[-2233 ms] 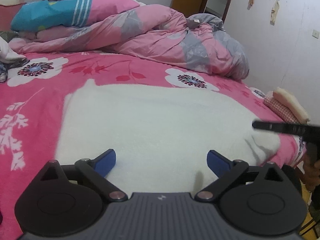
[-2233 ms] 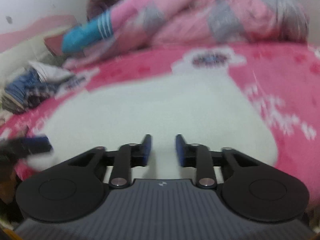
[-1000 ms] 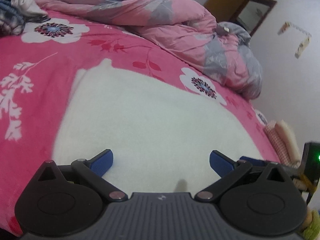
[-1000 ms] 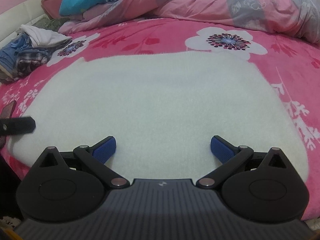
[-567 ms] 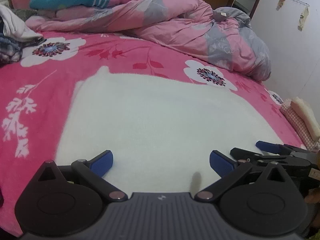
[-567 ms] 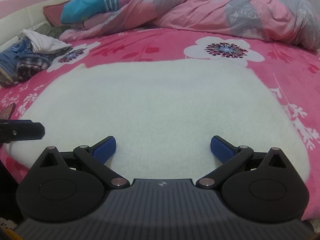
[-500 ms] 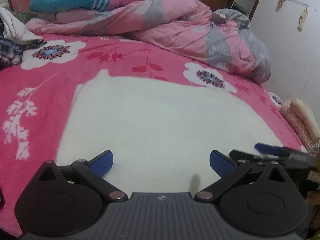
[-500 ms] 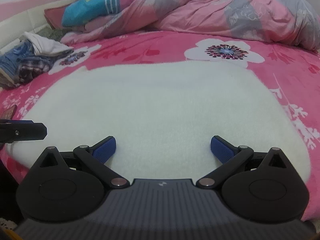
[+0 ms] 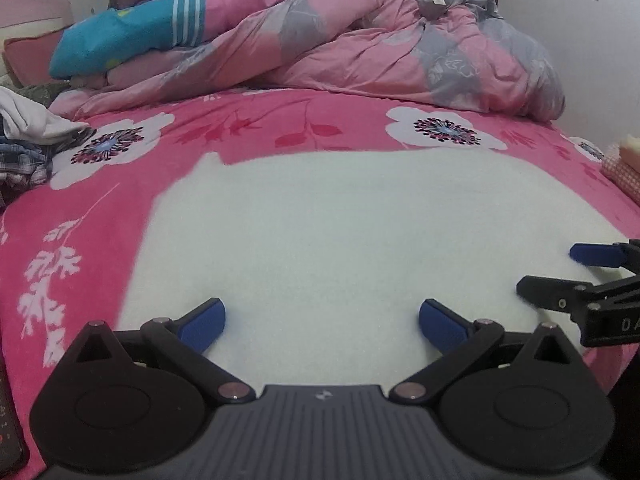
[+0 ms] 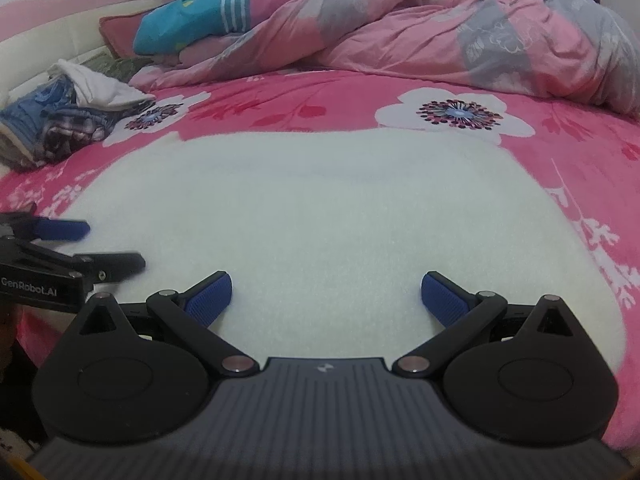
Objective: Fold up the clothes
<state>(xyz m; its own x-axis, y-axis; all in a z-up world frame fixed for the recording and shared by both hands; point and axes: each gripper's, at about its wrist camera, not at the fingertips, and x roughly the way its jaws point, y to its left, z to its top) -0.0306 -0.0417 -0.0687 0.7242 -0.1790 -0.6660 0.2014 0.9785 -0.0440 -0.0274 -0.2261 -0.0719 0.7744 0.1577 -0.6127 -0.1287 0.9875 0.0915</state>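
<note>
Both grippers spread wide over flat white fleecy garment (image 9: 340, 240) on pink floral bed.
Left gripper (image 9: 322, 318), right gripper (image 10: 326, 294) empty; soft, light, limp — pinch near-edge corners.

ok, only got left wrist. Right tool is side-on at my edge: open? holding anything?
Observer: Right tool is open wide, nothing between its fingers.
Operator: Cloth's near right corner? Tool blocks it.
Observer: White cloth ends in a rounded corner lying flat on the pink bedsheet.
Operator: Pile at far left is cropped here.
Observer: Clothes pile: white garment over plaid and blue ones, apart from the cloth.
</note>
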